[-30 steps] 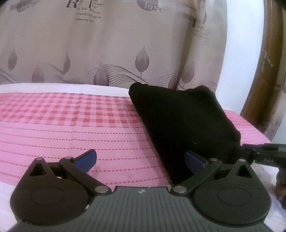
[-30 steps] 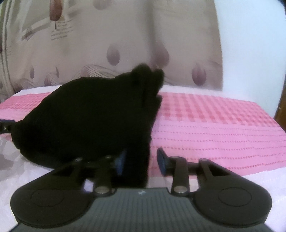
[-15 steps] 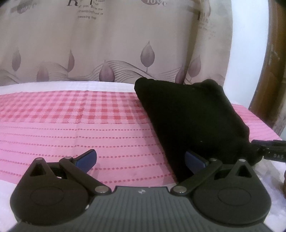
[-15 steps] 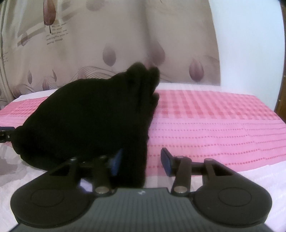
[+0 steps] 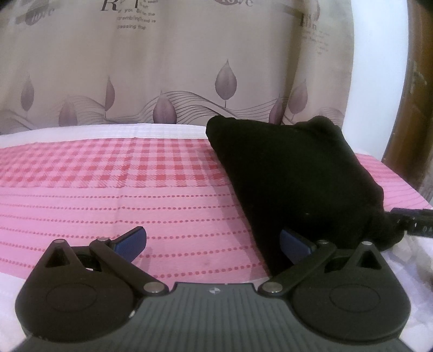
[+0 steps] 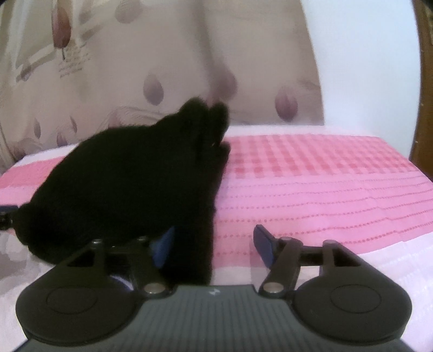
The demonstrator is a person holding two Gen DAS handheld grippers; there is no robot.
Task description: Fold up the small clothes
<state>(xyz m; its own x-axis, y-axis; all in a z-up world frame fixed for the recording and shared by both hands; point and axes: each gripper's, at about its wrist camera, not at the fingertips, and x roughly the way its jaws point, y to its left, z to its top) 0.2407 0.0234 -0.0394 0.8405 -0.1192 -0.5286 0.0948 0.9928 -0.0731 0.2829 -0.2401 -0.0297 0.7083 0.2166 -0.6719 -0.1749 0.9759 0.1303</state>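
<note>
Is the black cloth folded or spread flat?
Folded: the black cloth lies as a thick, compact bundle on the pink cover, with stacked edges at its far end.

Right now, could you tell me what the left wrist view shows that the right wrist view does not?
Only the left wrist view shows the left gripper, open over the pink cloth, its right pad at the black garment's edge, and large printed lettering on the curtain.

Only the right wrist view shows the right gripper opening, with a garment fold between its jaws.

Both show the garment, cloth and leaf-patterned curtain.
</note>
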